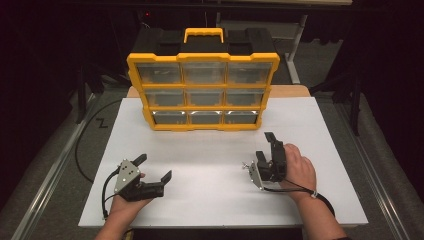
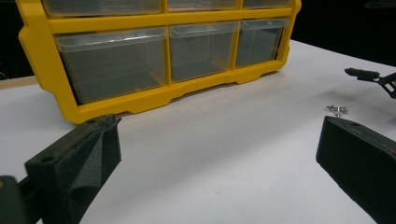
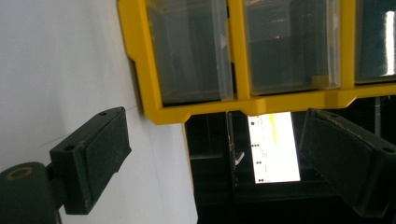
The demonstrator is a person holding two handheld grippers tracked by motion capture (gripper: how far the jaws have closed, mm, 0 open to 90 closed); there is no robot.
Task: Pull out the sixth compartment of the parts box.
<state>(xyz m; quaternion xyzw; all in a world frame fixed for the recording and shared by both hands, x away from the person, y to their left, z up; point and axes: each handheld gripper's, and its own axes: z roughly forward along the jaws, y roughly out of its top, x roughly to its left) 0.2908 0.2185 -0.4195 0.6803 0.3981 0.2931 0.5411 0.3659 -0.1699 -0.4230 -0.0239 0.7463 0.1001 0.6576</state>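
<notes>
A yellow organizer (image 1: 202, 59) with three rows of clear drawers, all pushed in, stands upright at the back of the white table (image 1: 210, 150). My left gripper (image 1: 155, 166) rests at the front left, open, pointing toward the organizer (image 2: 140, 100) with bare table between its jaws (image 2: 219, 154). My right gripper (image 1: 265, 145) sits at the right, rolled onto its side and open with nothing between its fingers (image 3: 215, 149); past them are the organizer's bottom drawers (image 3: 191, 51). A small silvery metal piece (image 2: 337, 110) lies on the table near the right gripper.
The white table's edges drop off to dark floor on all sides. A black cable (image 1: 82, 145) loops beside the left edge. Metal rails run along both sides. A bright lit panel (image 3: 273, 149) shows beyond the table edge in the right gripper view.
</notes>
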